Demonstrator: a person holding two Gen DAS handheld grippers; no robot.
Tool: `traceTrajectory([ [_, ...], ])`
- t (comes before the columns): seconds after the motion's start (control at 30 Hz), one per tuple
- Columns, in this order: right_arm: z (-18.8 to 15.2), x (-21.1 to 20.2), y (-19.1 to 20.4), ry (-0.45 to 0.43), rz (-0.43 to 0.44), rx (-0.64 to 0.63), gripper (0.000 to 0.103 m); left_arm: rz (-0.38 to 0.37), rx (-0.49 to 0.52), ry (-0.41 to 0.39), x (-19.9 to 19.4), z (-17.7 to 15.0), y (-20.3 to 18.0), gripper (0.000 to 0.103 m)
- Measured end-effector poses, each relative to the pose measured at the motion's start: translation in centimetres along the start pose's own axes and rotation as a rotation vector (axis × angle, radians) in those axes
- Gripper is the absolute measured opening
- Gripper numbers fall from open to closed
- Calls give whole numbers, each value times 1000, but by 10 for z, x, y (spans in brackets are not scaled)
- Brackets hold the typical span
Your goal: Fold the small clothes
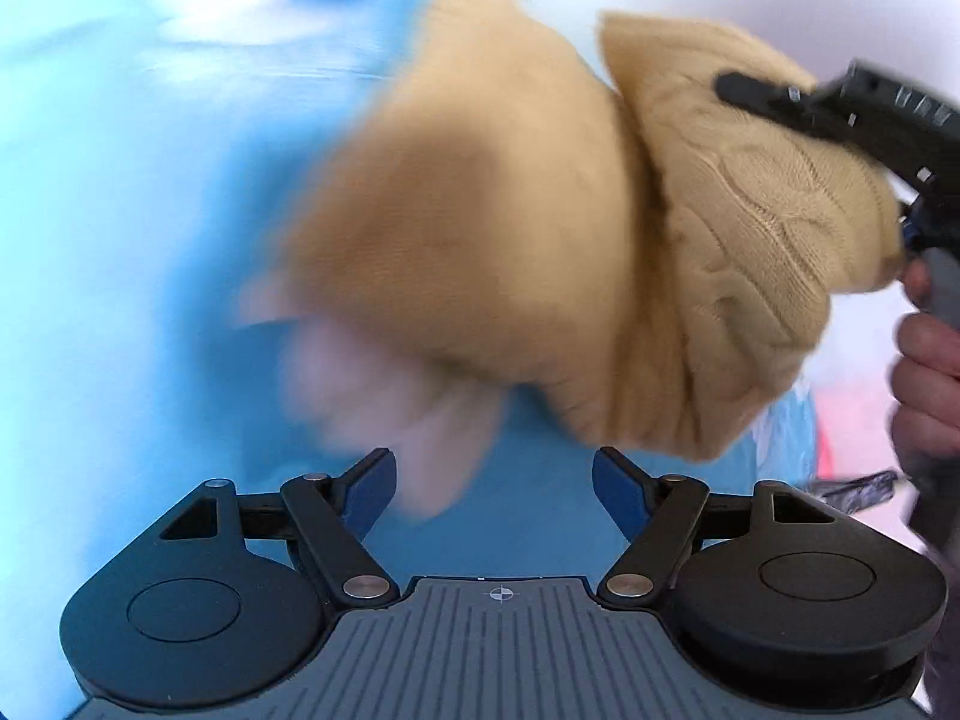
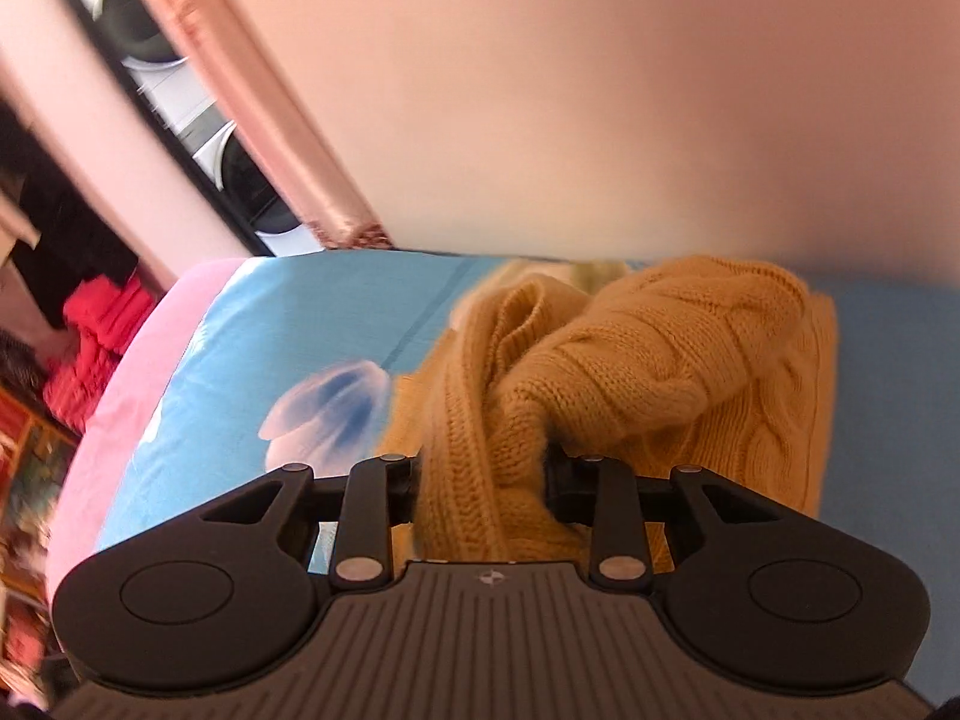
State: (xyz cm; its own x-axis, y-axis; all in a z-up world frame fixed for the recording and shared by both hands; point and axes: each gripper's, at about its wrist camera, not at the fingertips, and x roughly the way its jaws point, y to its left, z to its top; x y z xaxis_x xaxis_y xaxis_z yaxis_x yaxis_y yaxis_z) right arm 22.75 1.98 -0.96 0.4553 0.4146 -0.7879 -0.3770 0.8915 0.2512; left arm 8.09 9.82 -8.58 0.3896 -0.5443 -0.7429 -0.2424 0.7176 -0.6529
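Note:
A mustard cable-knit sweater [image 1: 600, 252] hangs bunched in the air above the blue bed sheet [image 1: 120, 240]. My right gripper [image 2: 483, 480] is shut on a thick fold of the sweater [image 2: 630, 372]; it shows from outside in the left wrist view [image 1: 828, 114], gripping the knit at the upper right. My left gripper [image 1: 493, 495] is open and empty, just below the hanging sweater, apart from it. The sweater's lower left part is blurred by motion.
The bed sheet [image 2: 312, 324] is blue with a white flower print and a pink edge [image 2: 120, 396]. Beyond the bed are a pink curtain [image 2: 252, 108], a window and red clothes [image 2: 96, 336] at the left. A plain wall [image 2: 600, 90] is behind.

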Motion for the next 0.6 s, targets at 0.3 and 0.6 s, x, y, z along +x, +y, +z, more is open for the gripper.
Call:
traceTrajectory([
  [0.3, -125, 74, 118, -86, -349, -1010, 62, 131, -189, -186, -106, -6, 87, 103],
  [0.6, -147, 33, 121, -211, -364, -1113, 76, 146, -9, -240, -105, 60, 29, 103],
])
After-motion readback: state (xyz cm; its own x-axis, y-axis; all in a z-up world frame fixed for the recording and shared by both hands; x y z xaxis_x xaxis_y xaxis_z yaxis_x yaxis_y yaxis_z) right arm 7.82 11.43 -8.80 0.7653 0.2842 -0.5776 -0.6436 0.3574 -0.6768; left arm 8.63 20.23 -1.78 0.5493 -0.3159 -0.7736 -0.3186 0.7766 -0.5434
